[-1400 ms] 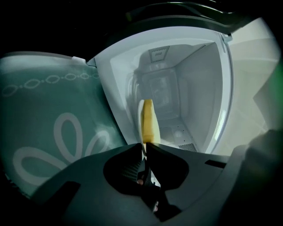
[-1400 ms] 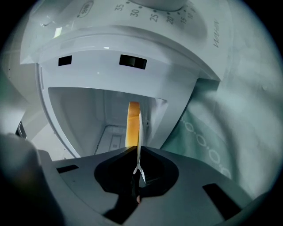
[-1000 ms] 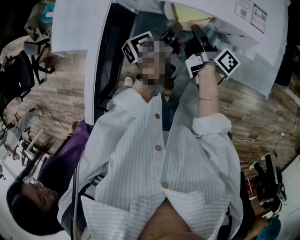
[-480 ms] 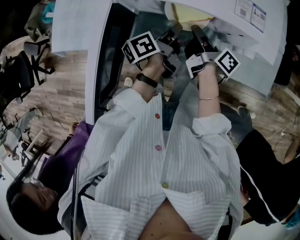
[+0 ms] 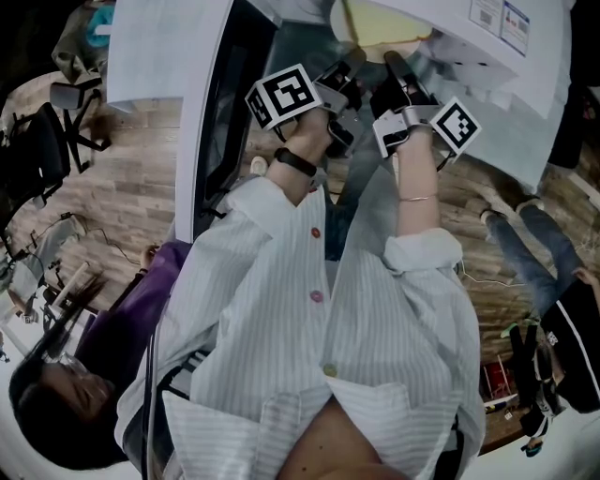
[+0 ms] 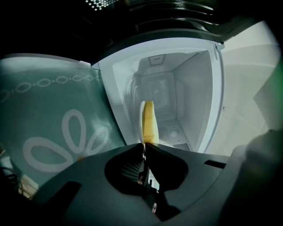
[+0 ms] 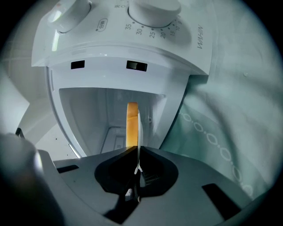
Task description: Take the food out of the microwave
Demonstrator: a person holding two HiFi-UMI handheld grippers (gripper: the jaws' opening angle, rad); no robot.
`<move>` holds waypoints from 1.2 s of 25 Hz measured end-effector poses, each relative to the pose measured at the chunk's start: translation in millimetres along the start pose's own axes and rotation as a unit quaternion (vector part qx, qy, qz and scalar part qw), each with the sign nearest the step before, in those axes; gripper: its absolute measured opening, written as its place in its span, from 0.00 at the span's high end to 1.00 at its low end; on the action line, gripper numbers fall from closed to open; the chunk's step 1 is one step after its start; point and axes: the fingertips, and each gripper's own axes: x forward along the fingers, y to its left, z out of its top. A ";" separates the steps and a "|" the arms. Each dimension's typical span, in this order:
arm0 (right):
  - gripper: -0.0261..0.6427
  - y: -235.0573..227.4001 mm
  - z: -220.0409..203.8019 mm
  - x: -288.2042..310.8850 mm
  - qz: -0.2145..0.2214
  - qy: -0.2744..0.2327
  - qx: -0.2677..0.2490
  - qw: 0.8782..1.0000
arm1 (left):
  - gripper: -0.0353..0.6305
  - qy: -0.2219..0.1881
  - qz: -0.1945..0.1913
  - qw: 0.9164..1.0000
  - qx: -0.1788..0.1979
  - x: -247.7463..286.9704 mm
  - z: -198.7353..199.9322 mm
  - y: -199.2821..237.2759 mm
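Note:
A white plate (image 5: 380,23) with flat yellow food sits at the mouth of the white microwave (image 6: 177,84), whose door (image 5: 220,112) stands open. Both grippers hold the plate by its near rim. In the left gripper view the plate shows edge-on, the yellow food (image 6: 149,121) rising from my left gripper (image 6: 144,148), which is shut on the rim. In the right gripper view the food (image 7: 131,123) and the thin white rim stand above my right gripper (image 7: 137,151), also shut on it. In the head view the left gripper (image 5: 349,61) and right gripper (image 5: 394,64) lie side by side under the plate.
Teal cloth with white rings (image 6: 48,128) hangs beside the microwave on both sides (image 7: 230,123). The control dials (image 7: 152,9) sit over the cavity. A seated person (image 5: 56,412) is at lower left, another person (image 5: 562,328) at right, an office chair (image 5: 37,141) at left.
Both grippers and the plate have stayed where they were. A person in dark clothes has walked across the floor at the right.

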 end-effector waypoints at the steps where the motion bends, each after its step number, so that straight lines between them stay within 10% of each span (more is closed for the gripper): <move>1: 0.90 0.4 -0.1 0.1 0.000 0.000 0.001 1.000 | 0.91 0.000 0.001 1.000 0.000 -0.1 0.1 -0.1; 30: 0.90 31.6 -23.3 -1.5 0.015 0.109 -0.030 0.993 | 0.91 -0.108 0.010 0.994 -0.028 -38.6 0.1 -18.9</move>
